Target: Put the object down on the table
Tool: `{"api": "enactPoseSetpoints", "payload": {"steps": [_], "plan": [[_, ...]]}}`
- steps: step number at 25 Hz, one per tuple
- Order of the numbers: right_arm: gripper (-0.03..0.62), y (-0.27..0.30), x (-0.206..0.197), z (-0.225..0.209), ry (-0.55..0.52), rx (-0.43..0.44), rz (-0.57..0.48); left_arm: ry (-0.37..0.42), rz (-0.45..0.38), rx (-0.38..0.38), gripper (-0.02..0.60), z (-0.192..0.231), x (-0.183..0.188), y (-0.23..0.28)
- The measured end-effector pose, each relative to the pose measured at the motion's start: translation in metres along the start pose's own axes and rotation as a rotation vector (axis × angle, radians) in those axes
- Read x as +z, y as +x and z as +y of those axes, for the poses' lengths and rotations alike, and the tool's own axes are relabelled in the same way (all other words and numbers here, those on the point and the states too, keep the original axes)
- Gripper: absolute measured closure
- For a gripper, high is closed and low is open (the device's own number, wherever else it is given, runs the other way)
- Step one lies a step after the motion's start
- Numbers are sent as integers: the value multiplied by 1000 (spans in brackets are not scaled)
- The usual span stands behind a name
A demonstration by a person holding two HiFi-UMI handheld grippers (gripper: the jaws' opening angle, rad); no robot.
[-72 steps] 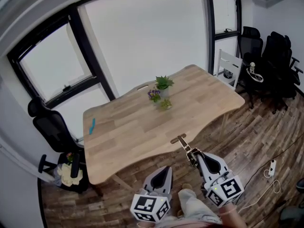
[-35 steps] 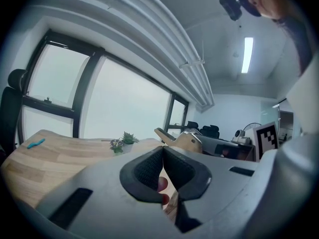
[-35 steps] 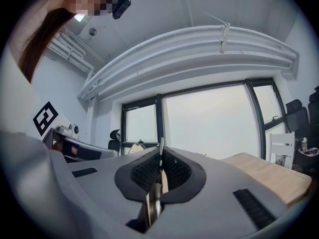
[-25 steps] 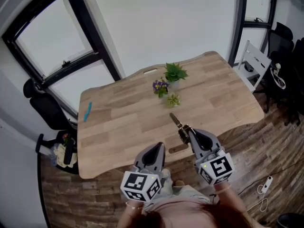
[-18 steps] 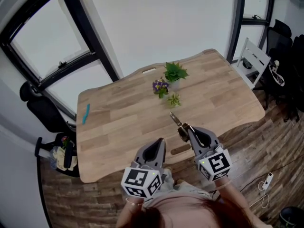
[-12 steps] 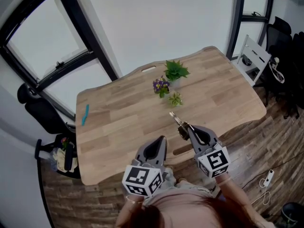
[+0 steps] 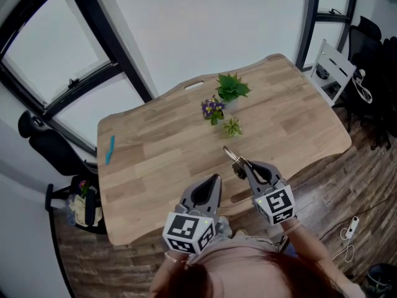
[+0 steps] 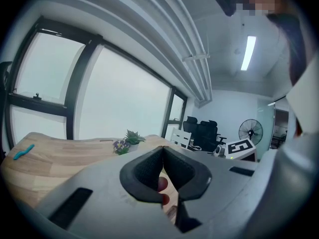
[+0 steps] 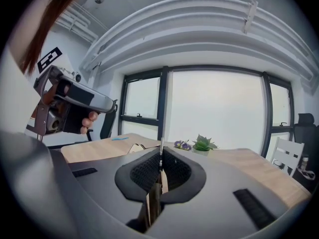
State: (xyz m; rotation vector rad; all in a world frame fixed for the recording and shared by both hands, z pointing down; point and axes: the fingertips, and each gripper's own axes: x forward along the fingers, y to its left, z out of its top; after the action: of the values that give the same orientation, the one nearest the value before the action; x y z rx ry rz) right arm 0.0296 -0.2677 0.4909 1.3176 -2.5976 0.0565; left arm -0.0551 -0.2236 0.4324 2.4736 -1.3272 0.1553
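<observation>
Over the near edge of the surface point(image 7: 155, 148), our right tool point(image 7: 240, 168) pinches a thin, stiff object point(image 7: 230, 156); we judge it light, likely slippery, best gripped across its flat faces; our left tool point(image 7: 213, 180) is closed, empty.

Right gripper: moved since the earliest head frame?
Yes: right gripper, holding the thin object, went from the table's near edge inward, toward the small plant.

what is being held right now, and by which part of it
A slim tool, pinched edge-on at its near end by the right gripper; its looped tip sticks out ahead. The left gripper holds nothing.
</observation>
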Motion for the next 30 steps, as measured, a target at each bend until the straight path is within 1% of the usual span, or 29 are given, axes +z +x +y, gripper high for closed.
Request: {"api": "enactPoseSetpoints", "payload": {"steps": [12,17,24,30], "plan": [[593,39,-40,5,-82,33,99,-4,29,-32,578,17,-5,7],[593,52,-58,9,-129,44,133,-9,36,-29,578,26,-8,7],[594,69,-87,11,-228,64,192,-17,46,-20,578,37,-10,9],[594,80,-108,7,-263,61,240,-24,48,-7,578,47,-10,9]]}}
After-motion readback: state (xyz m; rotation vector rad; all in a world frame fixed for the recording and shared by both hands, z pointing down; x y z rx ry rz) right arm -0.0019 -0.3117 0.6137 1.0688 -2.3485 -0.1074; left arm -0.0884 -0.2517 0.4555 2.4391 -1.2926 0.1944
